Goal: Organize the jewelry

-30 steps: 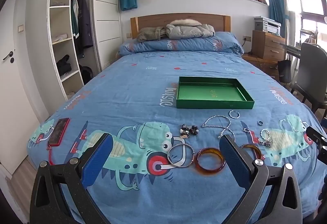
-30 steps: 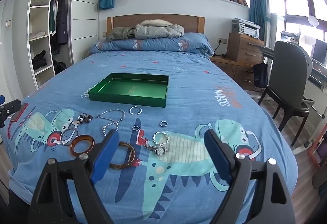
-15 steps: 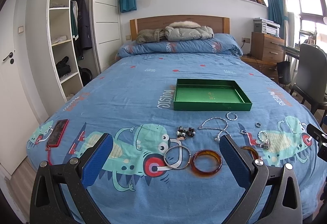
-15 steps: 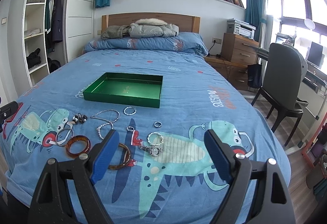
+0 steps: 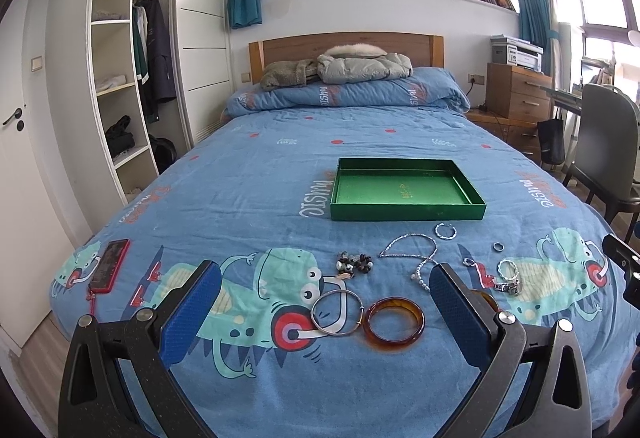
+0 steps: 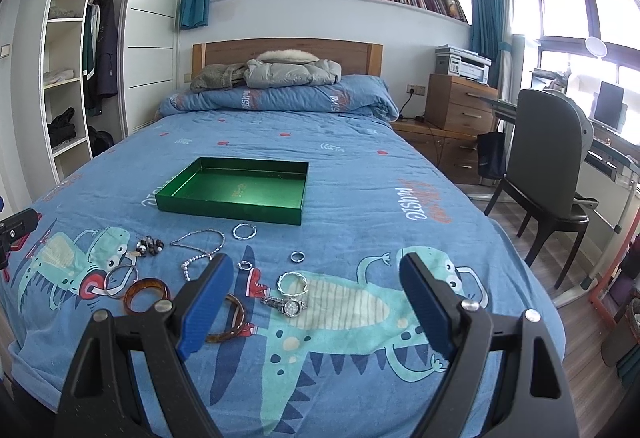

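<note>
An empty green tray point(image 5: 406, 211) point(image 6: 228, 211) sits mid-bed. In front of it lies scattered jewelry: an amber bangle point(image 5: 395, 323) point(image 6: 146, 295), a silver bangle point(image 5: 337, 312), a bead cluster point(image 5: 353, 263), a silver chain necklace point(image 5: 412, 254) point(image 6: 199, 246), small rings point(image 6: 297, 257), a twisted silver bracelet point(image 6: 293, 283) and a wristwatch point(image 6: 287, 305). A second amber bangle point(image 6: 232, 320) lies half hidden behind my right gripper's left finger. My left gripper point(image 5: 326, 308) hangs open above the bangles. My right gripper point(image 6: 316, 300) is open above the watch. Both are empty.
A red phone point(image 5: 109, 264) lies at the bed's left edge. Pillows and coats are piled at the headboard point(image 5: 346, 46). A wardrobe point(image 5: 128, 78) stands left; a chair point(image 6: 548, 166) and a desk stand right of the bed.
Both grippers have pulled back and tilted slightly, so the tray and jewelry sit a bit lower and farther in view. Nothing on the bed has moved; both grippers stay open.
</note>
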The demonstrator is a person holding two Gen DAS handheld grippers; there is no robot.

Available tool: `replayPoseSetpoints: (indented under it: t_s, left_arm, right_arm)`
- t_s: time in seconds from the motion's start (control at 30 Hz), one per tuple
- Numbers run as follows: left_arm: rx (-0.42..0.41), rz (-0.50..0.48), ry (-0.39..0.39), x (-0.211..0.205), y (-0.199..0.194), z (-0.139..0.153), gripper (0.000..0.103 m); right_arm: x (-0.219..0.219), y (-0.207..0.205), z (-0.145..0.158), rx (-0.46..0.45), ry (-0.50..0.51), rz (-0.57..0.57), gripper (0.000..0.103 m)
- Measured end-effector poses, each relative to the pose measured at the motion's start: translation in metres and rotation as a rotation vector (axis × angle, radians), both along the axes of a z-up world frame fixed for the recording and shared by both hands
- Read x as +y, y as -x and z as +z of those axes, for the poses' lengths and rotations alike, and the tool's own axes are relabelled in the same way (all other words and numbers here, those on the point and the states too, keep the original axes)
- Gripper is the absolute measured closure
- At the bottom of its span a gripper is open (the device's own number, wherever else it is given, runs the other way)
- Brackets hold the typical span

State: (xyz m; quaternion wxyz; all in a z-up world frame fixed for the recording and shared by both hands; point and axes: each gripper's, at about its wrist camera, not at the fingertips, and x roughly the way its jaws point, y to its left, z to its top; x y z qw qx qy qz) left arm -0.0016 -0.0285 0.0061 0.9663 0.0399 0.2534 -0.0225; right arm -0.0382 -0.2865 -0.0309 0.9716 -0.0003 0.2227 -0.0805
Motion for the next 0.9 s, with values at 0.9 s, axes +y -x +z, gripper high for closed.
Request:
replayPoseSetpoints:
  t_s: [0.9]
  left_arm:
    - [0.004,0.0,0.007,0.008,-0.005,-0.012,0.001]
  right_arm:
    - [-0.003,-0.011,-0.01,-0.005,-0.045,0.003,0.018]
